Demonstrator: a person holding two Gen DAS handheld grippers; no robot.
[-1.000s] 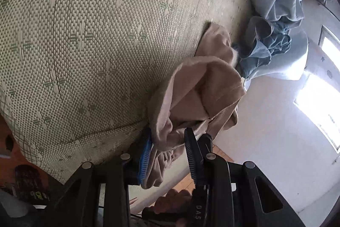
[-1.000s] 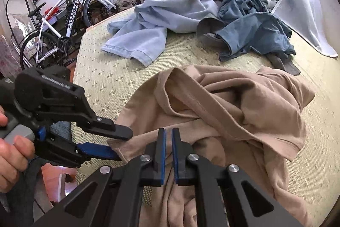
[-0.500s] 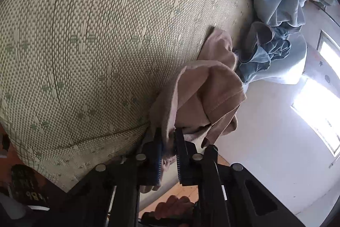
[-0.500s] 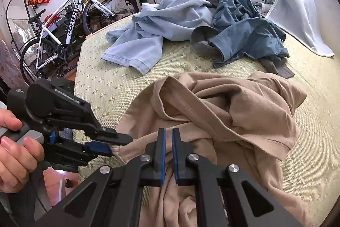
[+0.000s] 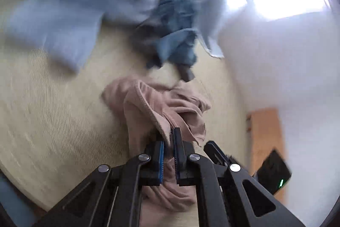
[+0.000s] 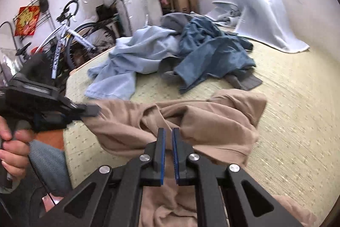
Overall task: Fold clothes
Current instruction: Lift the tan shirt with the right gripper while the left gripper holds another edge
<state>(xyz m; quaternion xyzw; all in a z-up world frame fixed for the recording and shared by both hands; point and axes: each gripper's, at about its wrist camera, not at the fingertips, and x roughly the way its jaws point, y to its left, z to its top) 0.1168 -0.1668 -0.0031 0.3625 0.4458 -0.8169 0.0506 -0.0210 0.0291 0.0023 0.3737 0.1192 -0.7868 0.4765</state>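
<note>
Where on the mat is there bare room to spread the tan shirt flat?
Bare mat runs right of the tan shirt, up to the white draped sheet. A narrower strip lies between the shirt and the light blue garment. The far middle is crowded by that garment and the dark blue clothes.

Both wrist views face down-forward, close over the tan shirt (image 6: 212, 120); left blurred.
</note>
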